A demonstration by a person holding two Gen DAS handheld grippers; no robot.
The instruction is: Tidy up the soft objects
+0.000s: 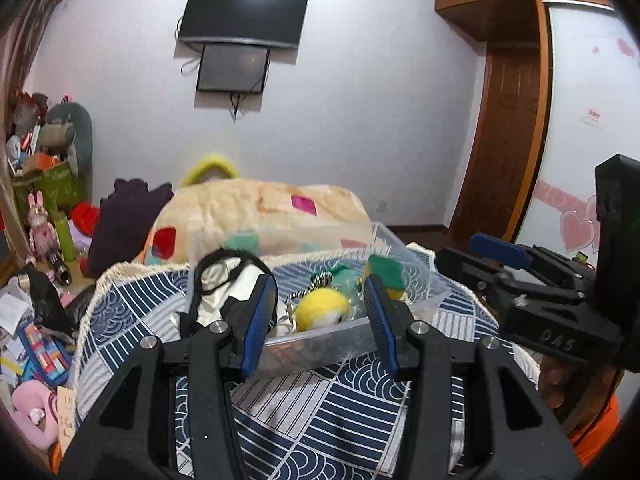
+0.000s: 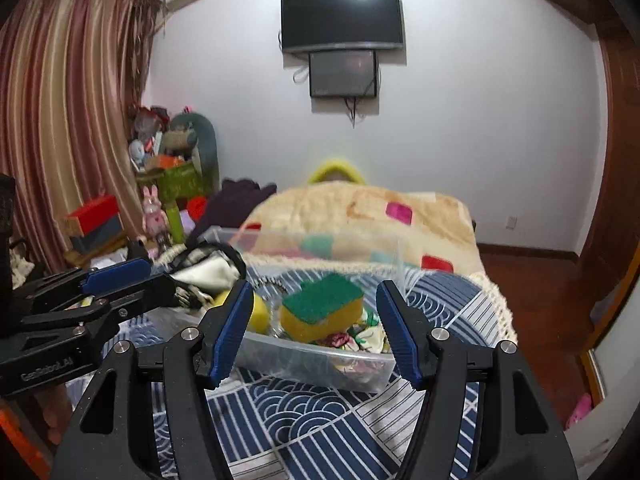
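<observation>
Left wrist view: left gripper [image 1: 318, 318] hangs with jaws spread, nothing between them, low over the near wall of 1 clear plastic bin [image 1: 320, 340] set on the blue patterned bedcover [image 1: 320, 408]. In the bin: 1 yellow fuzzy ball [image 1: 322, 308], 1 green-topped sponge [image 1: 386, 274], 1 black-and-white fabric piece [image 1: 228, 284] draped over the left rim, plus a striped cord, partly hidden. Right gripper [image 1: 500, 254] enters from the right; its jaw state cannot be told here. Right wrist view: right gripper [image 2: 316, 328] wide apart and empty, facing the bin [image 2: 320, 360]; sponge [image 2: 322, 306] sits on top, 1 count, small crumpled cloths beneath, number unclear. Judgement: all light, compressible, non-fragile; pinch sponge across its yellow sides, ball through its middle, fabric at a bunched fold.
</observation>
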